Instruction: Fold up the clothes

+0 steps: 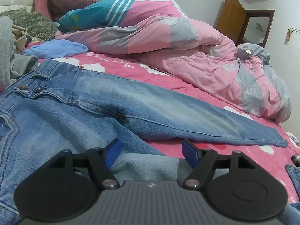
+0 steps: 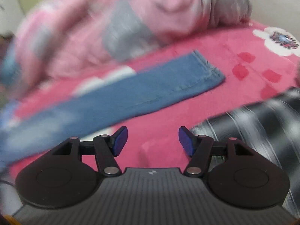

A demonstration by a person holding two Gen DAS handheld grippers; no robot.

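We hold the left gripper over the jeans spread on the bed, one leg toward three o'clock, ready for folding; both it and the right gripper have jaws spread, empty.

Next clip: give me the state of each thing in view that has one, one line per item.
jeans: unfolded, spread flat on the bed, one leg stretched out.
leg hem: flat on the sheet, not gripped.
left hand-held gripper: open, over the jeans, holding nothing.
right hand-held gripper: open, over the pink sheet, holding nothing.
quilt: bunched in a heap.
door: open.
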